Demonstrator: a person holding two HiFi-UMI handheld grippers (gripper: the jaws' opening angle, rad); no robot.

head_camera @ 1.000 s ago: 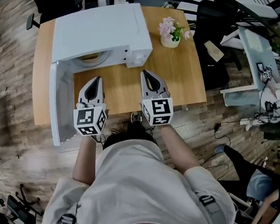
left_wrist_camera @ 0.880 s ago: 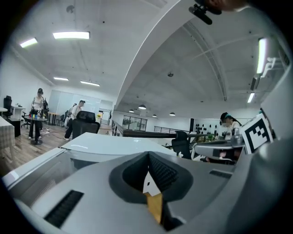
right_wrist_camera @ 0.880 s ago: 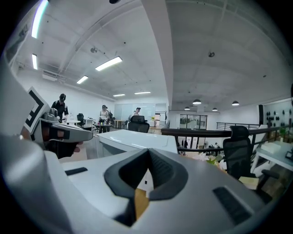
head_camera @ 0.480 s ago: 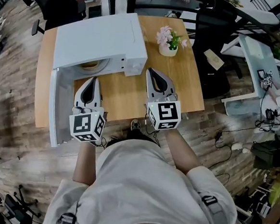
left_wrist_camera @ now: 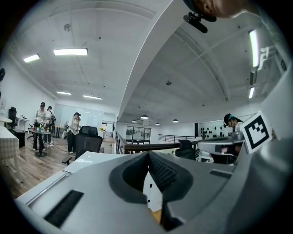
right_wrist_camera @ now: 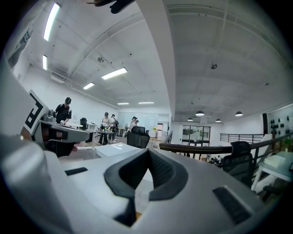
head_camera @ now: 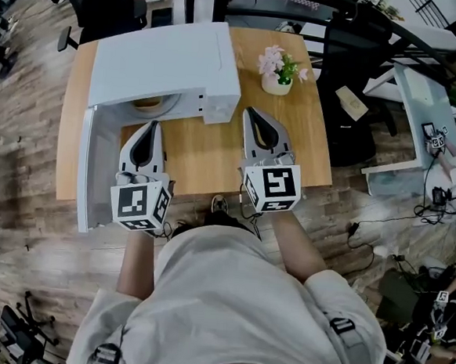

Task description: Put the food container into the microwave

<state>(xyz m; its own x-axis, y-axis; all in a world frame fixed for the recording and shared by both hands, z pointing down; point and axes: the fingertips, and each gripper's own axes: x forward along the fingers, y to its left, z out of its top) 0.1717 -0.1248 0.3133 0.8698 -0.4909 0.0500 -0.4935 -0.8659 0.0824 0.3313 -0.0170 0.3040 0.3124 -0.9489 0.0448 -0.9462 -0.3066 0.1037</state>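
A white microwave [head_camera: 167, 62] stands on the far left of the wooden table [head_camera: 207, 148], with its door [head_camera: 95, 167] swung open toward the left. Inside the cavity I see part of a tan food container [head_camera: 146, 102]; the microwave's top hides the rest. My left gripper [head_camera: 148, 125] hovers over the table just in front of the open cavity, shut and holding nothing. My right gripper [head_camera: 253, 112] is to the right of the microwave's front corner, also shut and holding nothing. In both gripper views the jaws meet at their tips, and both views look mostly up at the ceiling.
A small pot of pink flowers [head_camera: 278, 67] stands on the table's far right. A black office chair [head_camera: 356, 54] and a white desk [head_camera: 423, 98] are beyond the table's right edge. Wooden floor surrounds the table, and people stand far off in the office.
The head view has shifted slightly. Both grippers stay shut over the table's near half; the right one has edged a little farther forward, beside the microwave's corner.
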